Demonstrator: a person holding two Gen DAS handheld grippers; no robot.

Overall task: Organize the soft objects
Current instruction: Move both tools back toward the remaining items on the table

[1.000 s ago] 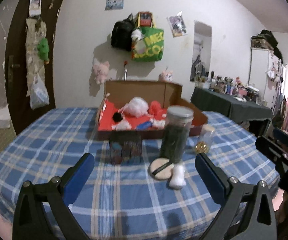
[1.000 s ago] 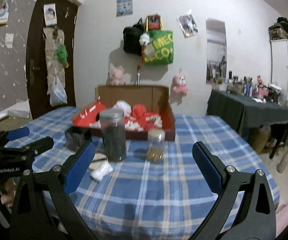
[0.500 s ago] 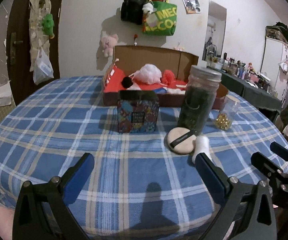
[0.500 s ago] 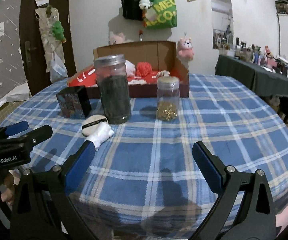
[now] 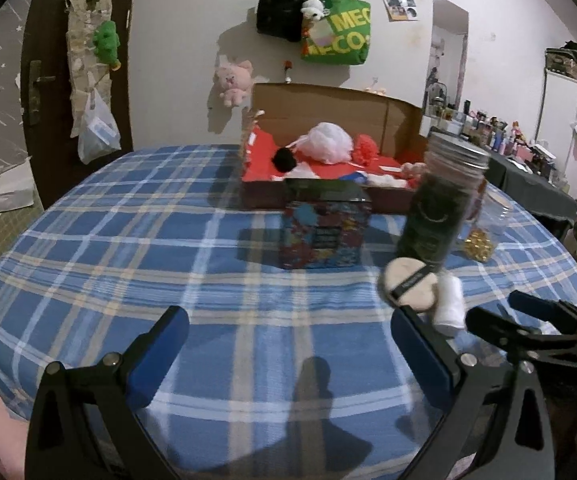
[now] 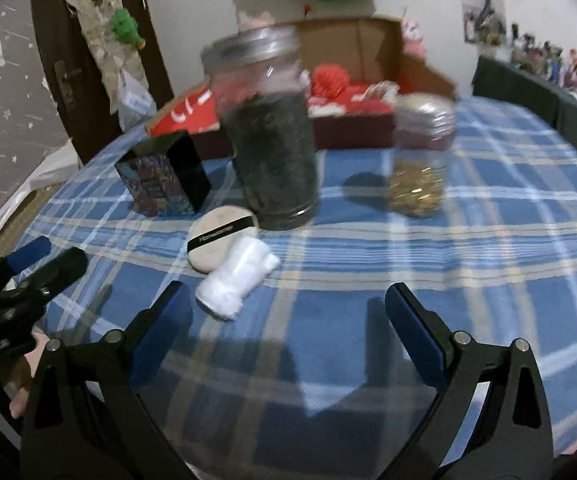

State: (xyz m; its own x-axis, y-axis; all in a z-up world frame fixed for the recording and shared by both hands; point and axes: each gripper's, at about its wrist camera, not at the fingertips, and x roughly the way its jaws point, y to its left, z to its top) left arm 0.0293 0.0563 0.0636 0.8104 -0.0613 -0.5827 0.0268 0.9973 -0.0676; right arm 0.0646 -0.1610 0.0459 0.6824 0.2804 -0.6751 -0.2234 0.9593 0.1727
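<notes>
A table under a blue plaid cloth (image 6: pixel 488 216). At far left, the left gripper (image 5: pixel 288 344) hovers low over bare cloth, its blue-padded fingers spread wide, holding nothing. Next, a patterned tin box (image 6: pixel 160 178) stands upright. Beside it, a round powder puff (image 6: pixel 218 242) lies flat, touching a rolled white cloth (image 6: pixel 238 280); these 2 soft items probably wait to be sorted. A tall dark jar (image 6: pixel 268 132) stands just behind them. The right gripper (image 6: pixel 288 312), equally wide and empty, points near the white roll, likely lining up a grasp. Right again, a small jar of gold bits (image 6: pixel 420 160). Behind, a cardboard box (image 5: pixel 328 112) already holds soft things, seemingly the destination.
</notes>
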